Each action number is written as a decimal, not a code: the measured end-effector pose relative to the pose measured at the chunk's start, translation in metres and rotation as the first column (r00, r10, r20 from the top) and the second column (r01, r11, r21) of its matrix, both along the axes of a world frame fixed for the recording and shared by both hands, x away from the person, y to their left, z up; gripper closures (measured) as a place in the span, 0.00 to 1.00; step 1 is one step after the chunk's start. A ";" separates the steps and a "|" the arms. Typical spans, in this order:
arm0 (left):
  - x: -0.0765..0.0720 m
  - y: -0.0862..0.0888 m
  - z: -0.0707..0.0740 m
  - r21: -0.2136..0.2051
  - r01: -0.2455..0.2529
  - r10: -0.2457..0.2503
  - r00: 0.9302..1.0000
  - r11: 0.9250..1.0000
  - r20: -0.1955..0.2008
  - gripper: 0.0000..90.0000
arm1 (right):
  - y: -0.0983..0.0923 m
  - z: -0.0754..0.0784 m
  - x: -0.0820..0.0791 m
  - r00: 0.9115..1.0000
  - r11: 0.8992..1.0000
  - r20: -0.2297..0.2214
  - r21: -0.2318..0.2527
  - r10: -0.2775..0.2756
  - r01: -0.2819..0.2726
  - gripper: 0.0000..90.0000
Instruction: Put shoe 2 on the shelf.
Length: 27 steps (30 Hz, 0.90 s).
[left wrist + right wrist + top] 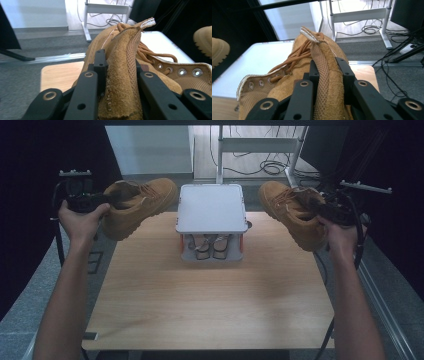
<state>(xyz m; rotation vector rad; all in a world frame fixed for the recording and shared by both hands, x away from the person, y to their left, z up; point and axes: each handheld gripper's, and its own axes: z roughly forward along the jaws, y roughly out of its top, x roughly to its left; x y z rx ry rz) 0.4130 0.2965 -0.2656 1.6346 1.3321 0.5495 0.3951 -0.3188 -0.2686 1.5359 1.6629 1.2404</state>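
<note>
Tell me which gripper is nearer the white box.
About equal, left perhaps slightly: left gripper, clamping one tan boot, sits left of the white box; right gripper, clamping the other boot, sits right.

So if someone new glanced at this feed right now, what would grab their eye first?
The two tan boots held in the air: the left boot clamped at its collar by the left gripper, the right boot likewise by the right gripper. Between them, a white lidded box stands at the far middle of the wooden table.

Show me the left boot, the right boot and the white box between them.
left boot [142,202], high view, on its side panel
right boot [292,212], high view, on its laced upper
white box [211,207], high view, on its lid
</note>
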 end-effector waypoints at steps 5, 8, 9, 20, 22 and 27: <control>0.009 -0.017 0.005 -0.022 0.006 -0.006 1.000 1.000 0.006 0.85 | 0.017 0.007 0.009 1.000 1.000 -0.001 0.020 -0.002 0.002 0.86; 0.016 -0.027 0.004 -0.033 0.015 -0.015 1.000 0.999 0.002 0.85 | 0.029 0.011 0.015 1.000 1.000 -0.002 0.011 0.002 -0.002 0.85; 0.019 -0.030 0.003 -0.041 0.015 -0.016 1.000 0.999 -0.001 0.85 | 0.034 0.012 0.018 1.000 1.000 -0.003 0.012 0.006 -0.006 0.85; 0.041 -0.059 0.000 -0.043 0.032 -0.033 0.999 0.999 -0.023 0.84 | 0.079 0.014 0.041 1.000 0.999 -0.007 0.018 0.030 -0.030 0.85; 0.045 -0.064 -0.001 -0.053 0.033 -0.035 0.999 0.998 -0.024 0.84 | 0.085 0.014 0.045 0.999 0.999 -0.009 0.025 0.032 -0.032 0.85; 0.056 -0.076 -0.006 -0.083 0.040 -0.044 0.998 0.996 -0.051 0.84 | 0.105 0.011 0.059 0.999 0.999 -0.026 0.038 0.040 -0.039 0.85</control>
